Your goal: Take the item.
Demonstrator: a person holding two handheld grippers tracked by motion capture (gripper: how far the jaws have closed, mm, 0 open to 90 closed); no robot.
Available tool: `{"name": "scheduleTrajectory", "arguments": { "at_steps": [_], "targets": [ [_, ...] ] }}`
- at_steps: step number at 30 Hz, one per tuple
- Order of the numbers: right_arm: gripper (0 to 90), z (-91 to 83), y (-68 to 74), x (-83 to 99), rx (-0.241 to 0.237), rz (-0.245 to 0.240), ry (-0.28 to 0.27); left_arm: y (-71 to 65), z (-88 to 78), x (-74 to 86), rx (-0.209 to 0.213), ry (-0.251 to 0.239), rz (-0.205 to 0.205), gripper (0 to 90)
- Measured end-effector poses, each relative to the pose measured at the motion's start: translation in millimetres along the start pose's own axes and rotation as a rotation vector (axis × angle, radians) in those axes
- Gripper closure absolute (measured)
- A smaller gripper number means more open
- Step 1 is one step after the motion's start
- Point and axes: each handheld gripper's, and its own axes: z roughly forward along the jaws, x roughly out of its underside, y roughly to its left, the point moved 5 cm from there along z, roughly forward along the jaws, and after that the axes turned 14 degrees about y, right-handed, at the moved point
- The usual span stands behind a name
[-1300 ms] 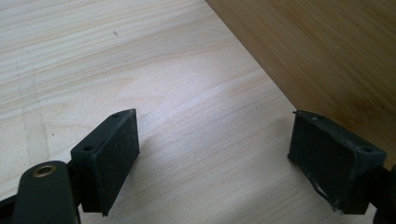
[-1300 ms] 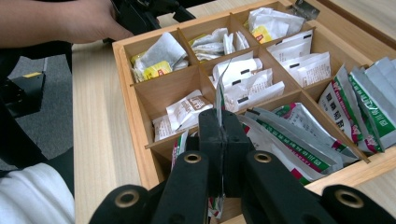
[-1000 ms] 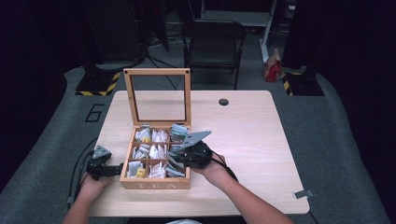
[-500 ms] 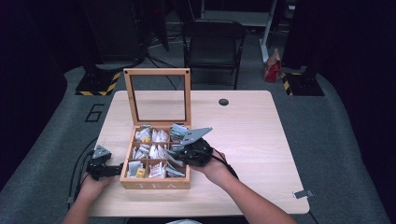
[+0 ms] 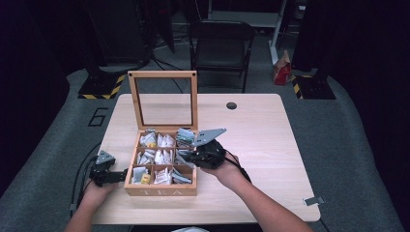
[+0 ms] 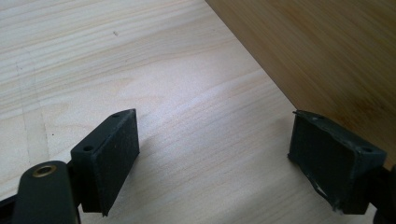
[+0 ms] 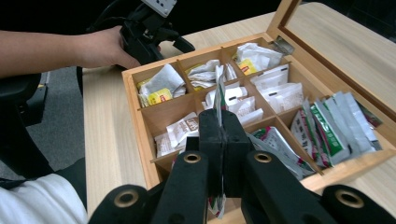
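A thin tea sachet [image 7: 219, 100] stands edge-up, pinched between the closed jaws of the right tool [image 7: 219, 122], over the middle of the open wooden tea box [image 5: 162, 189]. In the high view that tool [image 5: 189, 157] hangs over the box's right-hand compartments, at about 3 o'clock from the box's centre.

The grip looks narrow: only a strip of the packet sits between the pads, so a quick swing could let it slide out and fall back among the other sachets [image 7: 327, 126], or into the wrong cell. Its lower end hangs below the jaws and could snag a wooden divider [image 7: 170, 105] and tear.

The upright glazed lid [image 5: 163, 99] stands at 12 o'clock; a knock from the hand could drop it shut.

The left tool [image 6: 215, 154] rests on the worktop [image 6: 116, 60] at 9 o'clock, jaws wide apart and holding nothing, just beside the box's side wall [image 6: 327, 51]. The box is unclamped, so a drag could shift it.
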Motion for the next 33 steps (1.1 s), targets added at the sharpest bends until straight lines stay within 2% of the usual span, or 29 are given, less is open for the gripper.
{"name": "scheduleTrajectory", "arguments": {
  "at_steps": [8, 9, 11, 16, 20, 24, 33],
  "targets": [
    [89.8, -10.8, -10.6, 4.1, 0.023, 0.002, -0.012, 0.0, 0.0, 0.0, 0.0, 0.0, 0.0, 15.6],
    [89.7, -13.0, -11.6, 5.3, 0.021, 0.021, -0.013, 0.0, 0.0, 0.0, 0.0, 0.0, 0.0, 15.6],
    [89.8, -13.8, -13.2, 5.4, 0.026, 0.014, -0.015, 0.0, 0.0, -0.1, -0.001, -0.001, 0.0, 15.6],
    [89.7, -19.9, -19.3, 8.7, 0.041, 0.044, -0.014, 0.2, -0.1, 0.0, -0.001, 0.001, 0.003, 15.7],
    [89.7, -24.7, -25.7, 11.6, 0.055, 0.042, -0.014, 0.1, 0.0, -0.1, -0.001, -0.001, 0.001, 15.6],
    [89.8, -30.2, -30.8, 14.6, 0.072, 0.066, -0.023, 0.2, 0.1, -0.1, -0.002, -0.001, 0.002, 15.6],
    [89.7, -43.5, -41.8, 23.2, 0.111, 0.088, -0.021, 0.2, -0.7, 0.2, 0.002, 0.009, 0.005, 15.6]
  ]
}}
